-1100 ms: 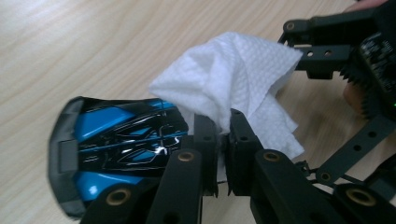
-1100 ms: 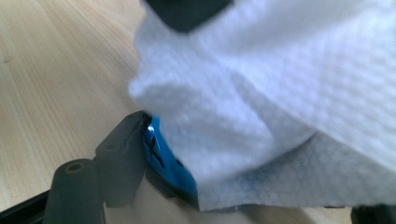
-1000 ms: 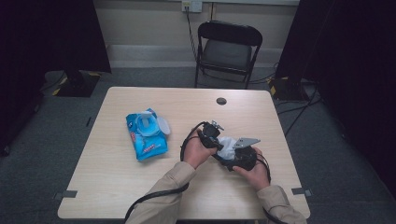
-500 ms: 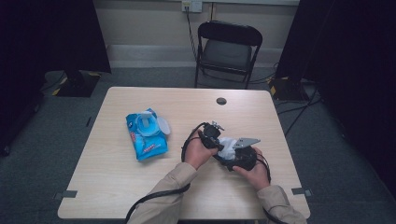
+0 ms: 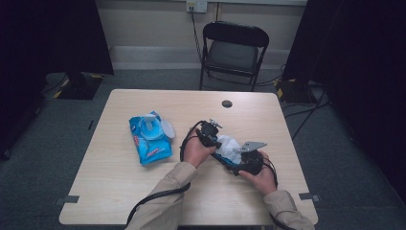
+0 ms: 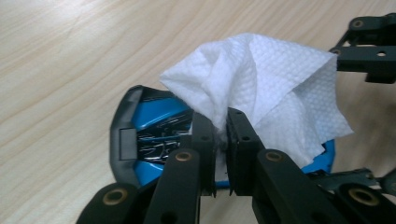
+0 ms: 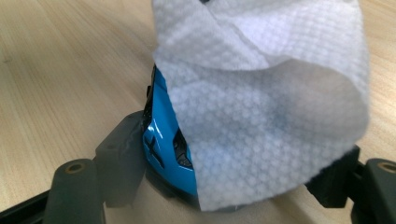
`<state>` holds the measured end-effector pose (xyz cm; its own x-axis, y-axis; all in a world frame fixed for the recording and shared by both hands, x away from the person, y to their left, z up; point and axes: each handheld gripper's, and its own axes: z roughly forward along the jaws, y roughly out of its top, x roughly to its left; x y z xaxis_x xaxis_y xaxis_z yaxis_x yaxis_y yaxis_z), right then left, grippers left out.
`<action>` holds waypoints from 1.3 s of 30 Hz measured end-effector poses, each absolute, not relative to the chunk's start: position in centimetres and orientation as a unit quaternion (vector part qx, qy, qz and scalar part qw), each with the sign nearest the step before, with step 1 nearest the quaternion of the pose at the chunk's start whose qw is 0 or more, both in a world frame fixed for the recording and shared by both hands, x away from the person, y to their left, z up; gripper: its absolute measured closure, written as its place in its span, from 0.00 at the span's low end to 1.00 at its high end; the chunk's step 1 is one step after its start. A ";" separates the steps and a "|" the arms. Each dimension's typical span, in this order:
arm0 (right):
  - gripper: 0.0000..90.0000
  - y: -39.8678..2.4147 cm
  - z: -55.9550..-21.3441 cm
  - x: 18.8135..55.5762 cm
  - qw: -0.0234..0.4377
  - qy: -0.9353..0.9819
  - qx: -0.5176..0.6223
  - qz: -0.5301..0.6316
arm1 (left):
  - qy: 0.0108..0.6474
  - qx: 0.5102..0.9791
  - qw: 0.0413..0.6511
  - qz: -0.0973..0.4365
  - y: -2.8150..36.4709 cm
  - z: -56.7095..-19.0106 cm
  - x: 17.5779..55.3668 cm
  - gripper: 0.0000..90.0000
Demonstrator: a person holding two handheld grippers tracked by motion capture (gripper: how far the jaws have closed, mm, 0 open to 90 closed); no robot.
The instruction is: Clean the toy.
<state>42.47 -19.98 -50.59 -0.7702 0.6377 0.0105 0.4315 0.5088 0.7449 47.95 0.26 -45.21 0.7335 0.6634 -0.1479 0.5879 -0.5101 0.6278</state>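
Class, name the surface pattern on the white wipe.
Small embossed dots on the wipe, clearest in the right gripper view.

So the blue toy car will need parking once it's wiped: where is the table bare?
Bare: the near-left table corner below the wipes pack, the far strip around the small black disc, and the right edge. Crowded: right of centre, where the left gripper pinches the white wipe over the toy car in the right gripper.

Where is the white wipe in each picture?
High view: the white textured paper wipe is right of centre, between both hands.
Left gripper view: upper middle, pinched by the jaws.
Right gripper view: top and right.
Shared landmark: the shiny blue toy car under it.
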 end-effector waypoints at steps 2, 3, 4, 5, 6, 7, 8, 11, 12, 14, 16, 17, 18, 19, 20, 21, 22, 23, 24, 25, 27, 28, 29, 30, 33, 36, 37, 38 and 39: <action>0.28 -20.0 -50.6 42.5 0.134 0.858 0.311 0.386 | 0.363 0.866 0.338 0.062 0.5 -45.2 48.1 0.93; 0.28 -20.0 -50.6 42.5 0.134 0.858 0.311 0.385 | 0.363 0.866 0.338 0.062 0.5 -45.2 48.1 0.93; 0.28 -20.0 -50.6 42.5 0.134 0.858 0.311 0.385 | 0.371 0.863 0.336 0.070 0.8 -45.2 48.3 0.93; 0.28 -20.0 -50.6 42.5 0.134 0.858 0.311 0.385 | 0.373 0.862 0.336 0.071 1.0 -45.2 48.4 0.93; 0.28 -20.0 -50.6 42.5 0.134 0.858 0.311 0.385 | 0.376 0.860 0.337 0.074 1.1 -45.2 48.5 0.93; 0.28 -20.0 -50.6 42.5 0.134 0.858 0.311 0.385 | 0.376 0.860 0.337 0.074 1.1 -45.2 48.5 0.93; 0.28 -20.0 -50.6 42.5 0.134 0.858 0.312 0.385 | 0.379 0.859 0.336 0.075 1.3 -45.3 48.6 0.93; 0.28 -20.0 -50.6 42.5 0.134 0.858 0.312 0.385 | 0.387 0.856 0.335 0.081 1.7 -45.3 48.9 0.93; 0.28 -20.0 -50.6 42.5 0.134 0.858 0.312 0.385 | 0.388 0.856 0.332 0.083 1.8 -45.2 49.1 0.93; 0.28 -20.0 -50.6 42.5 0.134 0.858 0.311 0.385 | 0.391 0.855 0.327 0.094 2.0 -45.1 49.4 0.93; 0.28 -20.0 -50.6 42.5 0.134 0.858 0.311 0.385 | 0.393 0.854 0.327 0.097 2.1 -45.1 49.5 0.93; 0.28 -20.0 -50.6 42.5 0.134 0.858 0.311 0.385 | 0.397 0.852 0.326 0.100 2.3 -45.1 49.6 0.93; 0.28 -20.0 -50.6 42.5 0.134 0.858 0.311 0.385 | 0.403 0.849 0.327 0.100 2.6 -45.2 49.9 0.92; 0.28 -20.0 -50.6 42.5 0.134 0.858 0.311 0.385 | 0.404 0.849 0.325 0.101 2.8 -45.2 50.0 0.92; 0.28 -20.0 -50.6 42.5 0.134 0.858 0.311 0.385 | 0.408 0.847 0.326 0.099 3.0 -45.3 50.1 0.92; 0.28 -20.0 -50.6 42.5 0.134 0.858 0.311 0.386 | 0.410 0.845 0.327 0.100 3.1 -45.3 50.1 0.92; 0.28 -20.0 -50.6 42.5 0.134 0.858 0.311 0.385 | 0.410 0.846 0.325 0.100 3.3 -45.3 50.2 0.92; 0.28 -20.0 -50.6 42.5 0.134 0.858 0.311 0.385 | 0.413 0.845 0.325 0.102 3.3 -45.2 50.2 0.93; 0.28 -20.0 -50.6 42.5 0.134 0.858 0.312 0.385 | 0.410 0.847 0.321 0.107 3.5 -45.2 50.3 0.93; 0.28 -20.0 -50.6 42.5 0.134 0.858 0.311 0.385 | 0.412 0.847 0.317 0.110 3.6 -45.1 50.3 0.93; 0.28 -20.0 -50.6 42.5 0.134 0.858 0.311 0.385 | 0.414 0.847 0.315 0.111 3.8 -45.2 50.3 0.93; 0.28 -20.0 -50.6 42.5 0.134 0.858 0.311 0.385 | 0.415 0.847 0.312 0.114 4.0 -45.2 50.4 0.93; 0.28 -20.0 -50.6 42.5 0.134 0.858 0.311 0.385 | 0.419 0.846 0.311 0.112 4.2 -45.2 50.4 0.93; 0.28 -20.0 -50.6 42.5 0.134 0.858 0.312 0.385 | 0.424 0.842 0.317 0.108 4.4 -45.4 50.3 0.93; 0.28 -20.0 -50.6 42.5 0.134 0.858 0.311 0.385 | 0.426 0.839 0.320 0.106 4.9 -45.5 50.0 0.93; 0.28 -20.0 -50.6 42.5 0.134 0.858 0.311 0.386 | 0.429 0.837 0.322 0.110 5.4 -45.2 49.8 0.93; 0.28 -20.0 -50.6 42.5 0.134 0.858 0.311 0.385 | 0.430 0.837 0.322 0.107 5.7 -45.0 49.8 0.93; 0.28 -20.0 -50.6 42.5 0.134 0.858 0.311 0.385 | 0.432 0.834 0.327 0.110 6.2 -44.4 49.7 0.94; 0.28 -20.0 -50.6 42.5 0.134 0.858 0.311 0.385 | 0.432 0.834 0.327 0.110 6.2 -44.4 49.7 0.94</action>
<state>42.48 -19.99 -50.59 -0.7710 0.6367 0.0096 0.4302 0.5097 0.7451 49.67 6.18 -44.39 0.6034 0.7913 -0.0990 0.6479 -0.4140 0.6393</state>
